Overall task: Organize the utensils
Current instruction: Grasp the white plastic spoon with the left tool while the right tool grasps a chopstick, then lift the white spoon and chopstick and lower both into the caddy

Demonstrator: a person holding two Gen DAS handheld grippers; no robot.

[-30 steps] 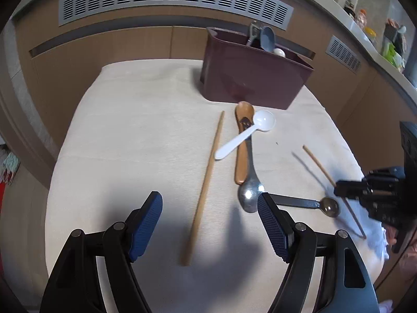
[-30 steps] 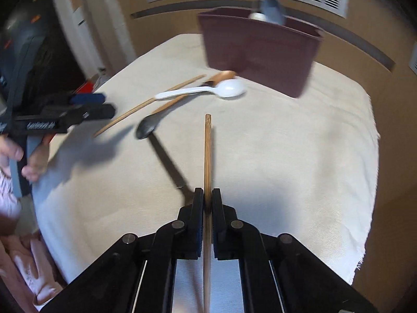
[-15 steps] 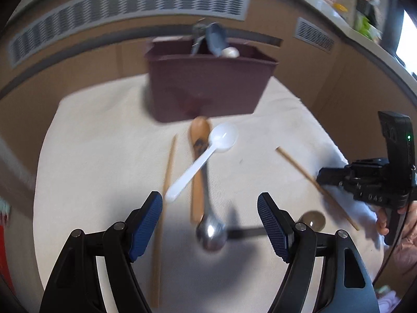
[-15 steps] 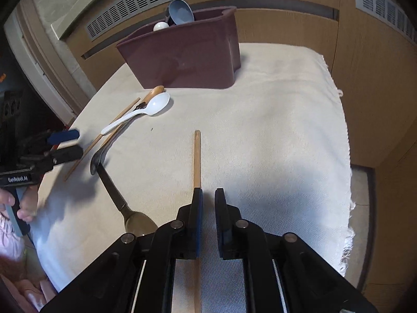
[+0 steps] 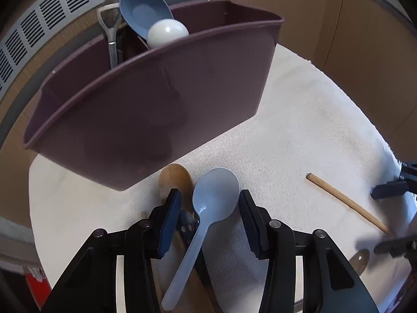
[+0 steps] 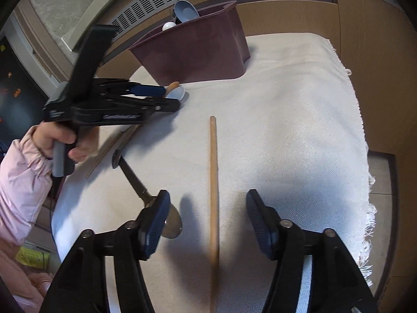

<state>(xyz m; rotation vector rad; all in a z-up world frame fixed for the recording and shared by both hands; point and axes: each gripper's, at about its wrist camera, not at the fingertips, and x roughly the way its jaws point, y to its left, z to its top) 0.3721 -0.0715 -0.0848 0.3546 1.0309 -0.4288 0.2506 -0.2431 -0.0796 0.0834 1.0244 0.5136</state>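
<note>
A cream woven cloth [image 6: 299, 120] covers the table, carrying a maroon caddy [image 6: 198, 52], a loose chopstick [image 6: 213, 182], a metal spoon [image 6: 146, 198], and crossed wooden [image 5: 176, 180] and white spoons [image 5: 208, 208].

White woven cloth [image 6: 299, 120] with fringed edge, wooden wall panels [image 6: 292, 18], slatted vent grille [image 5: 34, 18], pink sleeve [image 6: 20, 172]

Right gripper [image 6: 207, 215] now spread wide, long wooden chopstick [image 6: 213, 182] released onto cloth, left gripper [image 5: 209, 217] advanced to straddle white plastic spoon [image 5: 206, 219] at its bowl
</note>
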